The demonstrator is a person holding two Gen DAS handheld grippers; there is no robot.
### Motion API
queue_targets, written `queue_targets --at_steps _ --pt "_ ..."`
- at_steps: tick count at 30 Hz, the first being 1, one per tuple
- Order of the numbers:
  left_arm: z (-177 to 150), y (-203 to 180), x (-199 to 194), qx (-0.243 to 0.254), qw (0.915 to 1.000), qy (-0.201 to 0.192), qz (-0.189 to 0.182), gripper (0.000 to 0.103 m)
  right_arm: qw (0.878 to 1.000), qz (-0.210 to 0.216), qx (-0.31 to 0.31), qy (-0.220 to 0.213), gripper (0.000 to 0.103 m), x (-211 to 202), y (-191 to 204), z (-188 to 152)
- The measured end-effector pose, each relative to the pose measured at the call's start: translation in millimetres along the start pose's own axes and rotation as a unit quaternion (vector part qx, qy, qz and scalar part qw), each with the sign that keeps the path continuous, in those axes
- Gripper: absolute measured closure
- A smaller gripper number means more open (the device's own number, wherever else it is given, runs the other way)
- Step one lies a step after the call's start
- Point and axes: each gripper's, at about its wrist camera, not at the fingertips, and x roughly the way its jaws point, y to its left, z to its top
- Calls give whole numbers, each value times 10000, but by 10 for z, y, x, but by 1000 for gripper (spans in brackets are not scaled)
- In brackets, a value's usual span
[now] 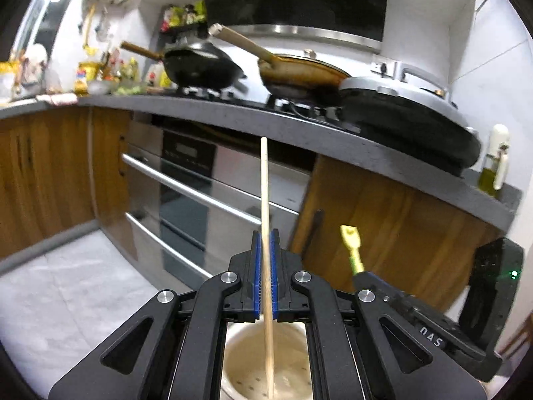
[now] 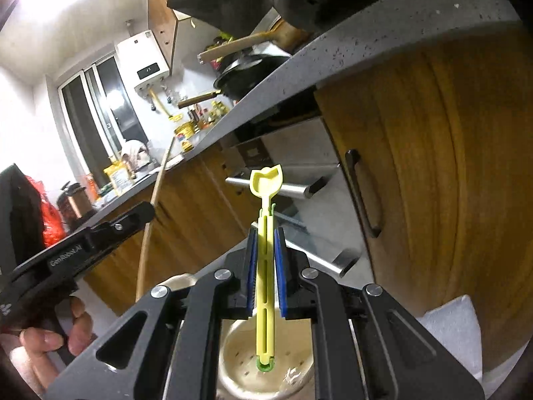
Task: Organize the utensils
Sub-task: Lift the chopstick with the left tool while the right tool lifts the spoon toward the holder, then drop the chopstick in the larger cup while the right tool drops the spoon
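Note:
My left gripper [image 1: 265, 233] is shut on a long wooden chopstick [image 1: 265, 200] that stands upright between its blue pads; its lower end hangs over a beige perforated utensil holder [image 1: 246, 360] below. My right gripper [image 2: 266, 231] is shut on a yellow-green plastic utensil [image 2: 265, 266] with a small scoop-shaped head, its green end above the same holder [image 2: 240, 363]. In the left wrist view the right gripper [image 1: 358, 275] shows at the right with the yellow utensil [image 1: 350, 240]. The right wrist view shows the left gripper [image 2: 146, 211] and the chopstick [image 2: 151, 213] at the left.
A grey countertop [image 1: 233, 116] carries a black wok [image 1: 203, 66], a brown pan [image 1: 299, 73] and a grey lidded cooker [image 1: 409, 113]. Wooden cabinet doors [image 2: 433, 166] and a steel oven front with bar handles [image 1: 186, 186] lie ahead. A hand [image 2: 46, 336] holds the left gripper.

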Motion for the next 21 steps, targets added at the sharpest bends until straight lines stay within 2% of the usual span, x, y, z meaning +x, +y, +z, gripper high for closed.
queue_targets --at_steps 3,7,13,21 --pt "-64 19 57 86 9999 -12 144 98 9994 -176 -268 -97 93 25 45 -71" --pt "-192 45 33 175 9998 70 97 98 9984 -237 -517 36 93 36 54 -203" --pt "-383 29 -174 413 9987 288 -6 98 9965 -219 -797 133 93 -175 116 -318" --pt "-607 28 -293 589 9965 592 68 98 9953 -327 -790 465 93 -263 111 -411"
